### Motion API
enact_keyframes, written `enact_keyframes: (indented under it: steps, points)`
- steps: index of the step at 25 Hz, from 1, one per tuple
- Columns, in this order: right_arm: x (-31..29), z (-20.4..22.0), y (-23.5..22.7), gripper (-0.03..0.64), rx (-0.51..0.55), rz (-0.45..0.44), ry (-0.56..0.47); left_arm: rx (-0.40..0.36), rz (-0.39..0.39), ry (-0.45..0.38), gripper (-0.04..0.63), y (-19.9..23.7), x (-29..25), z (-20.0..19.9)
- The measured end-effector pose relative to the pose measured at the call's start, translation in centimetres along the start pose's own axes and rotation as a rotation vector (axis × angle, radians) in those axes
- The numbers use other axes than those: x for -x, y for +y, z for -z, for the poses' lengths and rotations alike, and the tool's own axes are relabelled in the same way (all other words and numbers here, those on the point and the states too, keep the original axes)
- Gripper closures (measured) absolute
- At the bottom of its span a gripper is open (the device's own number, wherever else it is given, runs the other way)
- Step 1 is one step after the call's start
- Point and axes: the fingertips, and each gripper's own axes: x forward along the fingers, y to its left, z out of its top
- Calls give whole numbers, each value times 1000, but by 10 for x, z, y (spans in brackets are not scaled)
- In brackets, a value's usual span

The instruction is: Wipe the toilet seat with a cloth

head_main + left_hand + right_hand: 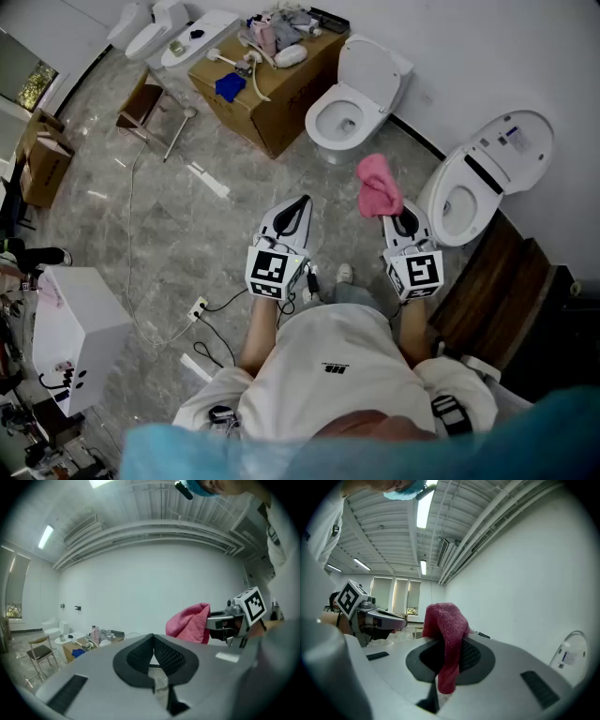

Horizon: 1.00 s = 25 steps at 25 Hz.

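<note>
My right gripper (pixel 398 217) is shut on a pink cloth (pixel 378 186), which bunches up past its tip; in the right gripper view the cloth (pixel 446 641) hangs pinched between the jaws. My left gripper (pixel 295 208) is shut with nothing in it, held beside the right one above the floor. Two white toilets stand ahead along the wall, both with lids up: one toilet (pixel 354 98) straight ahead and a second toilet (pixel 483 178) to the right, close to the cloth. The left gripper view shows the cloth (pixel 190 622) and the right gripper (pixel 220 621) against the wall.
A cardboard box (pixel 267 80) loaded with several items stands at the back left. A folding chair (pixel 142 105) and more toilets (pixel 150 30) are further left. A white cabinet (pixel 77 336) is at lower left; cables and a power strip (pixel 198 307) lie on the tiled floor. Dark wood panels (pixel 502 295) lie at right.
</note>
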Motion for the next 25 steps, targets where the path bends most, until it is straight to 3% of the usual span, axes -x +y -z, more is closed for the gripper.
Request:
enact_keyframes:
  steps: [17, 25]
  points:
    - [-29, 7, -53, 598, -40, -121, -16, 16, -93, 21, 584, -23, -55, -2]
    - [-57, 7, -64, 598, -44, -156, -16, 7, -119, 13, 584, -5, -78, -10]
